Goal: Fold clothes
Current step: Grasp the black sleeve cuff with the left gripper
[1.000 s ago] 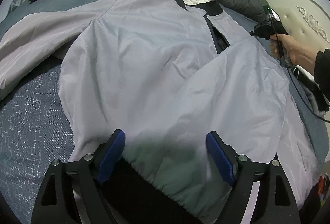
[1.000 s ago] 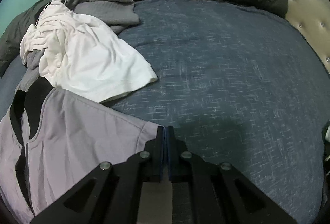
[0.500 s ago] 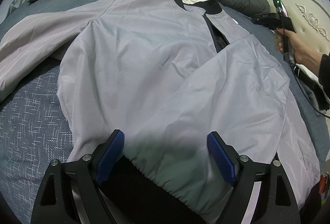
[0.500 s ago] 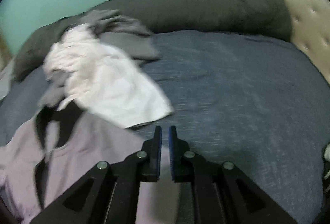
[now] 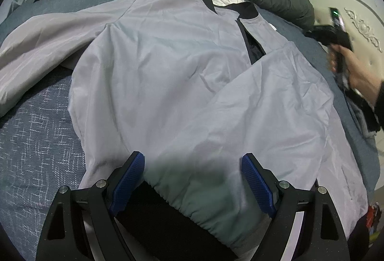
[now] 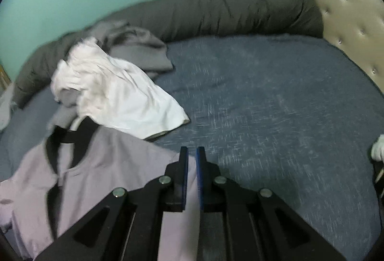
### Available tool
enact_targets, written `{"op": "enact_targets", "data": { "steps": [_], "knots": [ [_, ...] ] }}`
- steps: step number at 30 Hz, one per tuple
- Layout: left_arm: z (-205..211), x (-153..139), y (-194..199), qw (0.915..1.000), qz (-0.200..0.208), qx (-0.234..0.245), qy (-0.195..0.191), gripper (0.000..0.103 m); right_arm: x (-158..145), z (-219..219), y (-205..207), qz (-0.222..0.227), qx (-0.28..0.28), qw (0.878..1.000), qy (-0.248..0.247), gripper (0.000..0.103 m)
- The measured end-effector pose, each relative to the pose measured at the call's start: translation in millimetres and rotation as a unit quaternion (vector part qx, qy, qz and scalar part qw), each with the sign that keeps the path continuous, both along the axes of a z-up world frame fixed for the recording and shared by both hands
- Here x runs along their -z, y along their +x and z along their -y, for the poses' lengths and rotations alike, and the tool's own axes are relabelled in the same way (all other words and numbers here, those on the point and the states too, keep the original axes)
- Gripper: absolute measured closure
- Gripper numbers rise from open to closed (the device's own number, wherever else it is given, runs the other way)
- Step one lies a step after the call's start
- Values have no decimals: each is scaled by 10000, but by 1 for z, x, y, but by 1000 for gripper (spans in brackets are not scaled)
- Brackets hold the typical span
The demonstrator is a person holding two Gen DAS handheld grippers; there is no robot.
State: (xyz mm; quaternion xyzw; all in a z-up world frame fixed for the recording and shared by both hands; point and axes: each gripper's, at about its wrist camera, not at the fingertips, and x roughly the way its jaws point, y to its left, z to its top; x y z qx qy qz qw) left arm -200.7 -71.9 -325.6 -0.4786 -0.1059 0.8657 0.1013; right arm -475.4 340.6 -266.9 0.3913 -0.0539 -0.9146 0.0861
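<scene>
A light grey jacket (image 5: 182,83) with a black collar and black hem lies spread on the blue bed, one sleeve folded across its front. My left gripper (image 5: 192,165) is open, its blue pads (image 5: 129,177) either side of the hem, holding nothing. My right gripper (image 6: 190,153) is lifted above the jacket's shoulder (image 6: 115,165), jaws slightly parted and empty. It also shows in the left wrist view (image 5: 336,33), held in a hand at the right.
A white shirt (image 6: 120,97) and a grey garment (image 6: 139,49) lie crumpled beyond the collar. A dark rolled duvet (image 6: 228,16) lines the far edge. A padded headboard (image 6: 355,21) stands at the right. Bare blue bedspread (image 6: 276,105) spreads to the right.
My right gripper let go of the jacket's shoulder, parted its jaws a little, and lifted up and back. The left gripper stayed over the hem.
</scene>
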Motion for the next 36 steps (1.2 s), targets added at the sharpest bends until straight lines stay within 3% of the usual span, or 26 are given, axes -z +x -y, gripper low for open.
{"op": "enact_targets", "data": {
  "steps": [6,13,17,23,29,34,36],
  "knots": [
    [21,-21,8,9996,-207,-171,64,16,-6,12,90,68,-259,9976,-638,97],
    [47,-25,17,9987,-192,-424,190,17,5,26,199,187,-277,9832,-1792,95],
    [52,-21,22,9987,-132,-422,268,17,6,35,240,289,-491,9793,-1943,90],
    [45,-19,31,9989,-74,-358,306,17,14,34,272,236,-434,9724,-2279,84],
    [33,-26,38,9996,-159,-210,80,17,24,28,275,178,-409,9688,-2436,84],
    [33,-21,37,9996,2,-245,146,17,26,20,278,142,-424,9670,-2507,83],
    [33,-19,38,9996,54,-252,122,22,27,14,278,123,-384,9654,-2575,83]
  ]
}}
